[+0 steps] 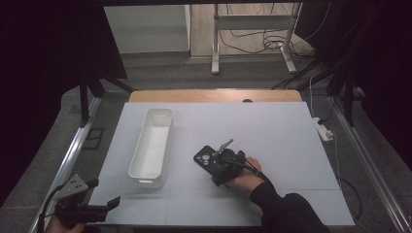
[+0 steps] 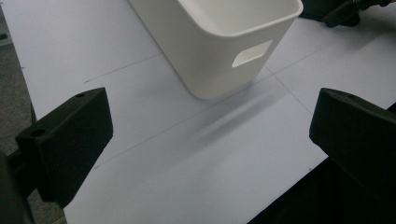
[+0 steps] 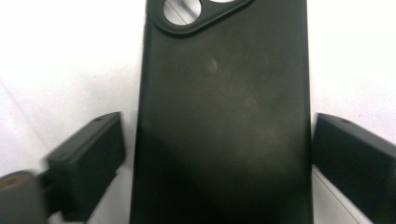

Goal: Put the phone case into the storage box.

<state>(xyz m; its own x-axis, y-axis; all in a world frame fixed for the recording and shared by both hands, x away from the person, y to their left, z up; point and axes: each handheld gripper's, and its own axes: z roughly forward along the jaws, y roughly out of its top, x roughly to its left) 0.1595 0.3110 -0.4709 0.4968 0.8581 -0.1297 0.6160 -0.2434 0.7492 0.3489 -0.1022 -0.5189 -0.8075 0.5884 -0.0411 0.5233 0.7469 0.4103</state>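
- Nearest the high view's camera, the left tongs (image 1: 104,206) sit at the table's (image 1: 291,145) near left corner, held by a hand at the bottom edge.
- Left tongs (image 2: 210,135) stand wide apart in the left gripper view, with nothing but bare table between the jaws.
- White bin (image 1: 152,145) lies lengthwise on the table's left half; its near end with a cut-out handle (image 2: 252,52) faces the left tongs, well apart from them.
- Black phone case (image 1: 206,158) lies flat on the table right of the bin, near the middle.
- Right tongs (image 1: 219,156), held in the right hand (image 1: 245,177), straddle the phone case (image 3: 224,116).
- Their jaws flank its long edges, very close on each side; they look not yet clamped, though contact is hard to judge.
- Camera cut-outs (image 3: 184,11) of the case point away from the hand.
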